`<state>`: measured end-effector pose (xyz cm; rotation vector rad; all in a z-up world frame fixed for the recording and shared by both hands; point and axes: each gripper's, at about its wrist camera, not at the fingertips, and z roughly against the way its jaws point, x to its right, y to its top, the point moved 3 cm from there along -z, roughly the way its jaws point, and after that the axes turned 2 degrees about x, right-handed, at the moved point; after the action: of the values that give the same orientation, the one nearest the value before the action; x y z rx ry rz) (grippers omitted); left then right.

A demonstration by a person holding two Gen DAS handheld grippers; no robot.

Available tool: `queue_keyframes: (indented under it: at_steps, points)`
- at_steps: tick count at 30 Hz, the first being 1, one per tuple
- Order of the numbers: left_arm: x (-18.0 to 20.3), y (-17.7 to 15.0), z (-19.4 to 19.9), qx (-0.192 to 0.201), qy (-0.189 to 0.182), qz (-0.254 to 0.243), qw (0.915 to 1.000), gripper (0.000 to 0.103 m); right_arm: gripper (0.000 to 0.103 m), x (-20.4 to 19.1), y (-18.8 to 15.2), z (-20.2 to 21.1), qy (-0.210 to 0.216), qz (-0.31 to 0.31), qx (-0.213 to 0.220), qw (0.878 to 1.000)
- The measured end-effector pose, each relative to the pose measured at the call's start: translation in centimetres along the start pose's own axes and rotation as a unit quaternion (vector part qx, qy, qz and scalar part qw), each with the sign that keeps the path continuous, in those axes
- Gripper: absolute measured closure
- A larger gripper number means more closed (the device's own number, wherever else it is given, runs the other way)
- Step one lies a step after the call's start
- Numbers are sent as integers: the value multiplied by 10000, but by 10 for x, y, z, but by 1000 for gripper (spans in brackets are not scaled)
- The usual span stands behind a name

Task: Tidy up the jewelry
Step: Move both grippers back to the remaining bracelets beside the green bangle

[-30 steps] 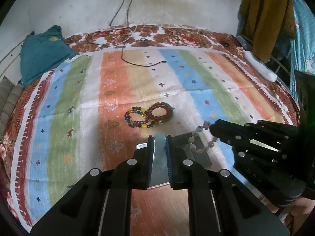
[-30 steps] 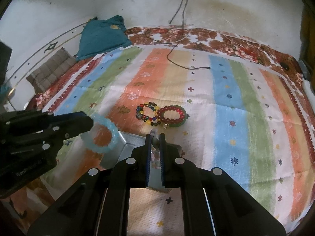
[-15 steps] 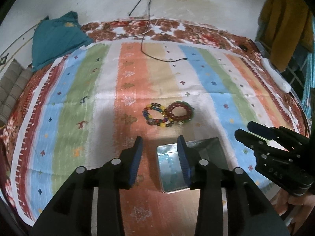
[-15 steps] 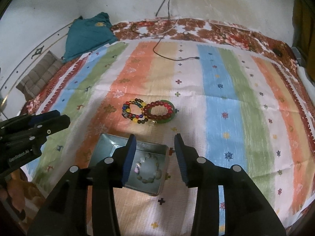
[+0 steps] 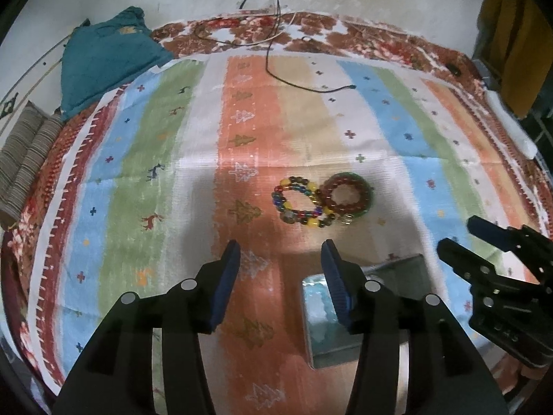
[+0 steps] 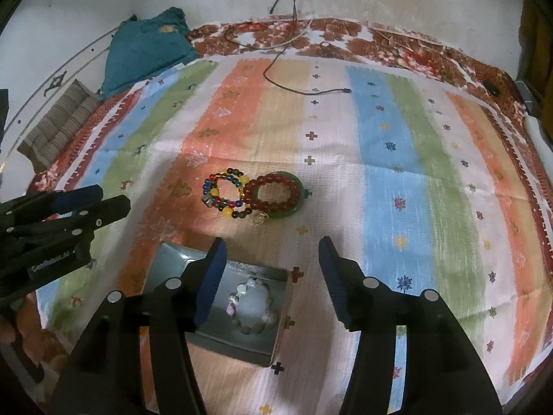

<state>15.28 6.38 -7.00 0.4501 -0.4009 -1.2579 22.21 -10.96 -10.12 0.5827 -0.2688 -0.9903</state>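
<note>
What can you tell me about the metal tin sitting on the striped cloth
The metal tin is a shallow, open, rectangular tray of dull grey metal, no lid visible. It rests flat on the striped cloth, nearer the camera than the loose bracelets. Inside lie a pale beaded bracelet and something light blue. Nothing grips it.

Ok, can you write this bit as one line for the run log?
left gripper: open, empty | right gripper: open, empty | metal tin: pale bead bracelet inside | cloth: multicolour bracelet, red bracelet on green bangle
</note>
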Motion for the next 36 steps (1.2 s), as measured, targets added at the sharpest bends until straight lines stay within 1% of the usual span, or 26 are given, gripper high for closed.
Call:
queue_keyframes:
  at_steps: [6,13,16,26,36]
  points:
    - [-6,12,-22,-186,180,6,9997,53,43,2,8,-19,-46,-32,-192,9998]
    - [-3,19,-35,-265,223,-103,9993,51,42,3,13,-35,-19,-71,-330,9994]
    - [-5,25,-44,-327,245,-74,9991,50,38,-1,16,-41,1,53,-330,9994]
    - [-11,35,-75,-536,381,-89,9978,50,38,-7,24,-62,29,265,-463,9986]
    - [-13,44,-101,-703,366,-88,9968,50,38,-11,30,-83,46,553,-552,9969]
